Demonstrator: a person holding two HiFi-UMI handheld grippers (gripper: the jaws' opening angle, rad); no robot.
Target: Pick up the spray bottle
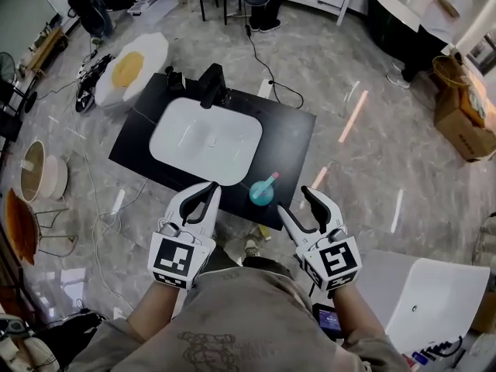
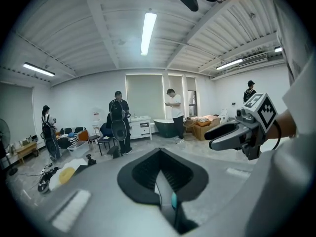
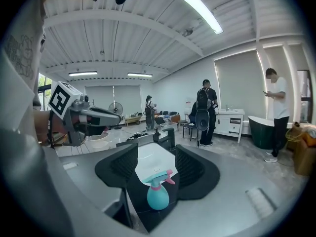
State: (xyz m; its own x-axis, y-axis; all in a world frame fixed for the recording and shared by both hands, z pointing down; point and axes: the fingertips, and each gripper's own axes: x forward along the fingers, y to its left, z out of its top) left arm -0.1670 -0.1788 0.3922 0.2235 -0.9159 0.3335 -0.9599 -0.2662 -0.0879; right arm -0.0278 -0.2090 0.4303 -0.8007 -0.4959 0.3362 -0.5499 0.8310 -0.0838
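A black desk stands on the grey marble floor and carries a white rounded-rectangle sink basin with a black faucet at its far edge. The teal plastic spray bottle with a pink trigger stands upright on the near right part of the desk, just beside the basin's near right corner. The person holds both tools low over the desk's near edge. The left claw hangs over the near edge by the basin, left of the bottle and apart from it; in the left gripper view its dark pads meet at the tips with nothing between them, and only a teal sliver of the bottle shows low in the gap. The right claw sits right of the bottle and clear of it, its jaws spread wide. The right gripper view frames the spray bottle low between the two ribbed pads, touching neither, with the basin and the faucet beyond. Several people stand far back in the room.
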